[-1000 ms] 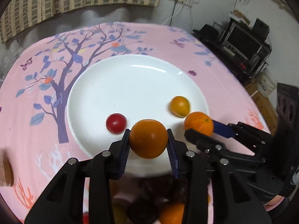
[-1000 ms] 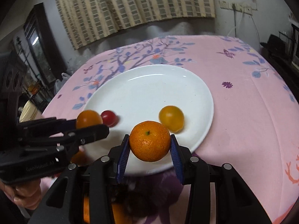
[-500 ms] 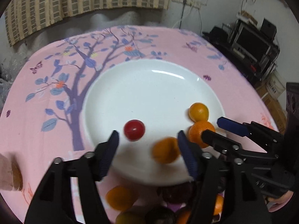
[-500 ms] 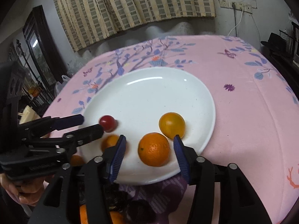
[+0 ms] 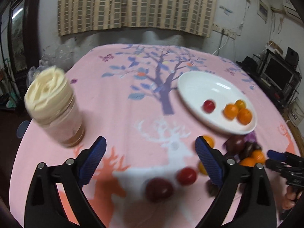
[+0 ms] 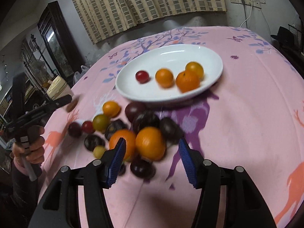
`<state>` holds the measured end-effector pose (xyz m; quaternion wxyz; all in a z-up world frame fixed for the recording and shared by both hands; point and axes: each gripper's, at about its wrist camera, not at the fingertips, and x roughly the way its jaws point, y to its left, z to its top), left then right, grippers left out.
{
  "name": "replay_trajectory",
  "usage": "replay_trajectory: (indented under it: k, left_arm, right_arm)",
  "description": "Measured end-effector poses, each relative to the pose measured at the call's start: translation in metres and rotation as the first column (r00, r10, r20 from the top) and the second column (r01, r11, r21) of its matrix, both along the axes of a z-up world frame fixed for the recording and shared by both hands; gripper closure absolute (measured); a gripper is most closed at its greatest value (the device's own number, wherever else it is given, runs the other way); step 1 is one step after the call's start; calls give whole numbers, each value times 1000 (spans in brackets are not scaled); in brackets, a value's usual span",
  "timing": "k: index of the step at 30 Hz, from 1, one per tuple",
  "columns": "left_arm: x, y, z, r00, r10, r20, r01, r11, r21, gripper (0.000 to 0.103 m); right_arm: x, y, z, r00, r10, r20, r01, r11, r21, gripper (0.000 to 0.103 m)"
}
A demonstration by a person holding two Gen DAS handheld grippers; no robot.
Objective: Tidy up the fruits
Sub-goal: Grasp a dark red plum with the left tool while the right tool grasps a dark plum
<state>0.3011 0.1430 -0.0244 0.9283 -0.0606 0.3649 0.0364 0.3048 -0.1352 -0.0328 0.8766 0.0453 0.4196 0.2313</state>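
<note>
A white plate (image 6: 212, 57) (image 5: 191, 83) holds a red cherry tomato (image 6: 142, 76), two oranges (image 6: 164, 77) (image 6: 187, 81) and a yellow tomato (image 6: 194, 68). A pile of loose fruit lies on the pink cloth in front of it: two oranges (image 6: 150, 143), dark plums (image 6: 145, 120), small red and yellow tomatoes (image 6: 87, 126). My right gripper (image 6: 152, 161) is open and empty just above the pile. My left gripper (image 5: 150, 157) is open and empty, above a plum (image 5: 159, 189) and a red tomato (image 5: 186, 176) at the pile's left end.
A jar with a cream flower-shaped lid (image 5: 53, 106) stands on the left of the table. The pink tablecloth (image 5: 133, 98) has tree and deer prints. A wall with a curtain lies behind, and a TV stand (image 5: 277, 76) is at the right.
Both grippers opened and dropped their oranges onto the plate. Both then pulled back from the plate toward the fruit pile; the left swung left and the jar came into view.
</note>
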Motion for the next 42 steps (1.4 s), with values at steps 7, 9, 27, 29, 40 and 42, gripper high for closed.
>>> replay_trajectory:
  k: [7,9,27,29,40,42]
  left_arm:
    - [-23,17,-20,999,6,-44,-8,999,-52,10]
    - [-28,19,-18,1000,8,-30,-9,998,-55,10]
    - [-30,10,-17,999,-43,-33,41,997,-58,10]
    - [-29,5,-18,996,-79,-42,77,996,-55,10]
    - [-25,-26,-35,972,-205,-113,210,977,31,30]
    - [-23,-24,-38,971,-205,-126,209,978,25,33]
  right_arm:
    - [-16,10,-11,999,33,-22,-34,999,-42,44]
    - [-13,10,-14,998,33,-44,-35,998,-47,45]
    - [-9,20,-23,994,42,-97,-48,997,-58,72]
    - [-9,17,-23,994,39,-99,-43,998,-39,72]
    - [-7,-2,-18,996,-7,-92,11,999,35,72]
    - [-8,-3,-17,996,-10,-90,14,999,38,72]
